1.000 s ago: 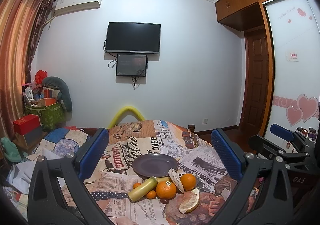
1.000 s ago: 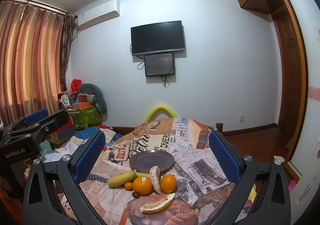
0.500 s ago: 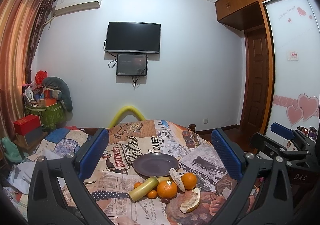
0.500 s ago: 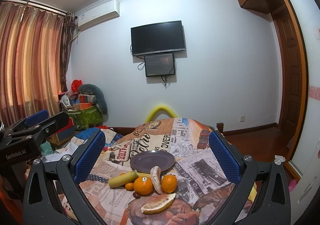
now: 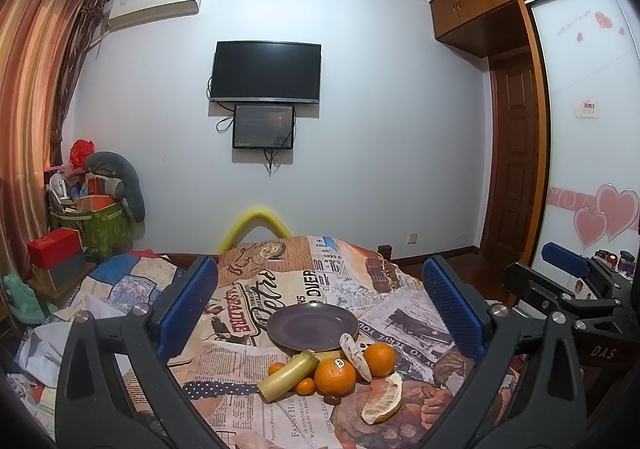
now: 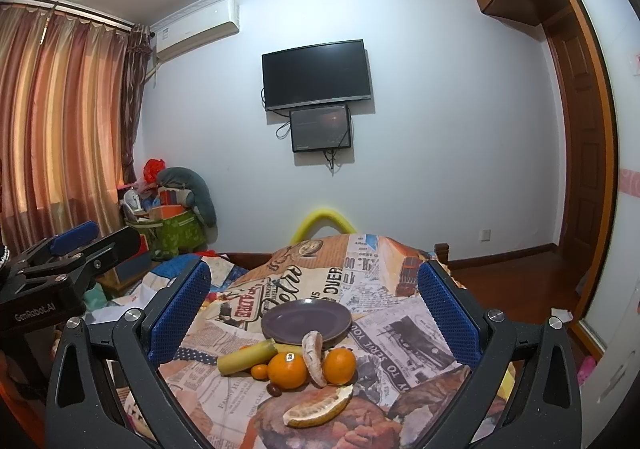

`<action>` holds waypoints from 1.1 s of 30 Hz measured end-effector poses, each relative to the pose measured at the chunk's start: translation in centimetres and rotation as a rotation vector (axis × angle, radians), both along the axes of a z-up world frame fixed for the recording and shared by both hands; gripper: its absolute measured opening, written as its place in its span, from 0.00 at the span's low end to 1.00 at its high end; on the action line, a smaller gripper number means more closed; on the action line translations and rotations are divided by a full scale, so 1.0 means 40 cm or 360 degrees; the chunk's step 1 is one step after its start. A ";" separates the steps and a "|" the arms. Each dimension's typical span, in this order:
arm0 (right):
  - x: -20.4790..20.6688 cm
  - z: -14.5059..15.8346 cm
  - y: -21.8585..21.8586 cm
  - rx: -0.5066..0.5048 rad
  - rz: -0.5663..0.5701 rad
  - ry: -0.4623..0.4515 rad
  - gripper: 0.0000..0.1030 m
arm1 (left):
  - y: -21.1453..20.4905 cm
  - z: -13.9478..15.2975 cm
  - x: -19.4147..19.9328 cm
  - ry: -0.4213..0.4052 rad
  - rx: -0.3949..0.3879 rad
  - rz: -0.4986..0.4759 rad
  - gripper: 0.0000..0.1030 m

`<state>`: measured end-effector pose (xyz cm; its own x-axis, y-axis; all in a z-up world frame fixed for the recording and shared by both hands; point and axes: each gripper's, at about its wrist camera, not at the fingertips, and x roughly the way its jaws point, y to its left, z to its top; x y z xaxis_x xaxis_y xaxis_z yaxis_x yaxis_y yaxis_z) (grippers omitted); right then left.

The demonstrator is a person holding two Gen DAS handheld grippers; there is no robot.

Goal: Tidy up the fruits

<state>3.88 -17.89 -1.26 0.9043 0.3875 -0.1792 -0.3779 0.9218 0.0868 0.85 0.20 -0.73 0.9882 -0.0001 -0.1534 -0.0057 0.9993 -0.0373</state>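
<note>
A dark purple plate (image 5: 312, 325) (image 6: 306, 319) lies bare on a table covered with a newspaper-print cloth (image 5: 248, 289). In front of it lies a cluster of fruit: a stickered orange (image 5: 334, 376) (image 6: 287, 370), a second orange (image 5: 380, 358) (image 6: 339, 365), a yellow-green banana piece (image 5: 288, 375) (image 6: 246, 358), a small tangerine (image 5: 306, 386) (image 6: 260, 371), a peeled pale segment (image 5: 354, 355) (image 6: 313, 355), a pomelo wedge (image 5: 384, 401) (image 6: 318, 407) and a small dark fruit (image 6: 274, 390). My left gripper (image 5: 320, 309) and right gripper (image 6: 312, 309) are open and empty, held above and short of the fruit.
The other gripper shows at each view's edge: the right gripper's body (image 5: 576, 289) and the left gripper's body (image 6: 60, 269). A cluttered green box (image 5: 100, 221) and red box (image 5: 54, 249) stand at left. A wall TV (image 5: 266, 71) and a wooden door (image 5: 516, 153) are behind.
Both views have shifted very slightly; the fruit and plate stay where they were. Both grippers remain open.
</note>
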 end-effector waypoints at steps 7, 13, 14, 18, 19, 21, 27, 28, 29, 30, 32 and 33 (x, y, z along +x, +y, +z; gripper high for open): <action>0.023 -0.017 0.004 -0.0021 0.0003 0.0048 1.00 | 0.012 -0.026 0.045 0.0072 0.0033 -0.0028 1.00; 0.077 -0.064 0.004 -0.0050 0.0013 0.0165 1.00 | 0.041 -0.069 0.114 0.0215 -0.0007 -0.0055 0.84; 0.084 -0.071 -0.001 -0.0050 0.0018 0.0180 1.00 | 0.044 -0.079 0.129 0.0252 -0.0004 -0.0055 0.81; 0.128 -0.115 -0.006 -0.0064 0.0057 0.0298 0.92 | 0.056 -0.123 0.186 0.0366 0.0027 -0.0048 0.70; 0.135 -0.123 -0.005 -0.0074 0.0062 0.0317 0.88 | 0.061 -0.135 0.201 0.0396 0.0042 -0.0042 0.67; 0.153 -0.142 -0.004 -0.0098 0.0074 0.0368 0.82 | 0.074 -0.158 0.234 0.0460 0.0052 -0.0056 0.62; 0.208 -0.202 -0.004 -0.0157 0.0119 0.0522 0.67 | 0.140 -0.224 0.334 0.0671 0.0070 -0.0055 0.51; 0.216 -0.211 -0.004 -0.0163 0.0120 0.0541 0.64 | 0.154 -0.233 0.350 0.0698 0.0059 -0.0055 0.50; 0.223 -0.216 -0.003 -0.0169 0.0121 0.0557 0.63 | 0.169 -0.243 0.368 0.0728 0.0045 -0.0057 0.50; 0.233 -0.223 -0.003 -0.0176 0.0122 0.0576 0.63 | 0.185 -0.253 0.387 0.0762 0.0030 -0.0059 0.49; 0.252 -0.240 -0.003 -0.0191 0.0123 0.0619 0.62 | 0.208 -0.267 0.422 0.0811 0.0027 -0.0060 0.49; 0.263 -0.248 -0.002 -0.0201 0.0127 0.0637 0.62 | 0.217 -0.276 0.441 0.0835 0.0041 -0.0053 0.49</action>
